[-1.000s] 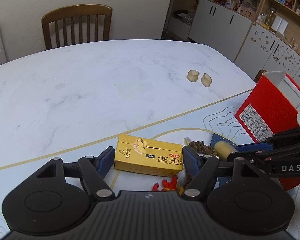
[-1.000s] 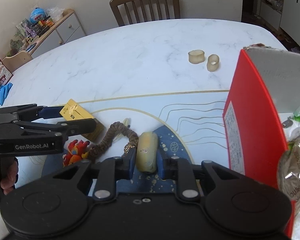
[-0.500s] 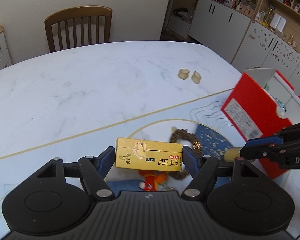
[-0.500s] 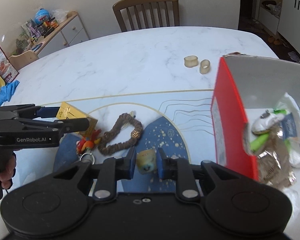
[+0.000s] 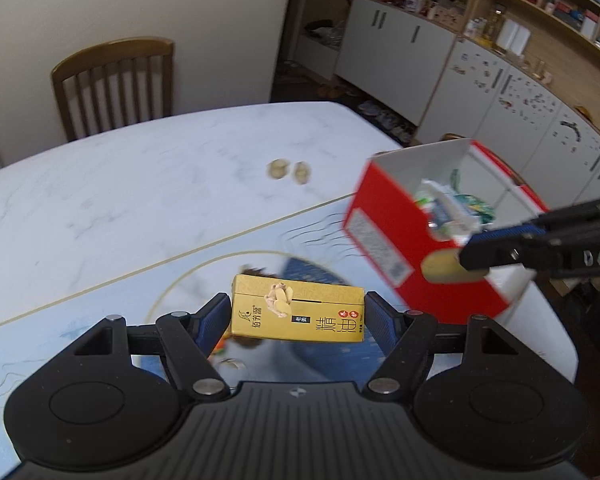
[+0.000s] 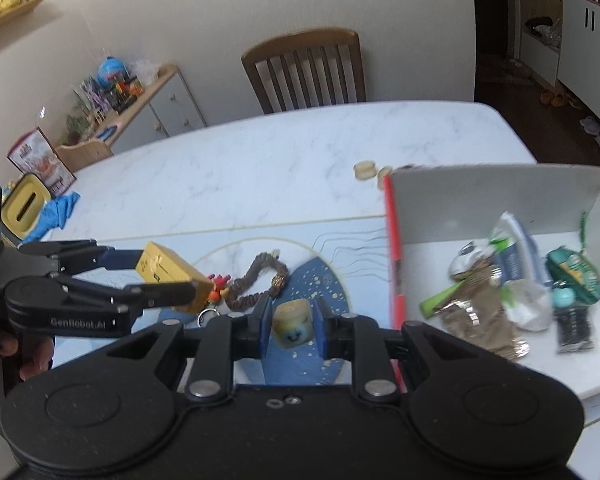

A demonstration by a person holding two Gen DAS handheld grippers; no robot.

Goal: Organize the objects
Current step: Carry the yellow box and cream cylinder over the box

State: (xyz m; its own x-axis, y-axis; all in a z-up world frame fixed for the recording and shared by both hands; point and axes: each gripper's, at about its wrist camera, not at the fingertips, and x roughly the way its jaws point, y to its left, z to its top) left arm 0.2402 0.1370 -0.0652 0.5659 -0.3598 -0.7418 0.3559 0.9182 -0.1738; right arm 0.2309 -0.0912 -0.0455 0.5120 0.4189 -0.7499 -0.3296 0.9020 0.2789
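The left gripper [image 5: 296, 318] clamps a yellow carton [image 5: 298, 312] by its two short ends, holding it level above the table [image 5: 140, 200], its printed face (Chinese characters, a small ginger picture) turned toward the camera. The right gripper [image 6: 291, 326] pinches a small cream-coloured cylinder [image 6: 292, 325] between its blue pads; a faint face shows on the end nearest the lens. Just below and beyond the left jaws lies a blue round patch of the table mat [image 5: 316, 360], blurred. Ahead of the right jaws, on that mat, rest a brown braided loop [image 6: 260, 280] and a red-and-orange toy keychain [image 6: 216, 286], the two lying just beside each other. To the right of both grippers stands an open red box [image 6: 394, 264] with a white interior, holding foil wrappers, a green pouch and other packets (too jumbled to name singly). Farther out on the marble top sit two pale rings [image 5: 290, 170], side by side. A wooden chair [image 6: 306, 70] stands at the far edge.
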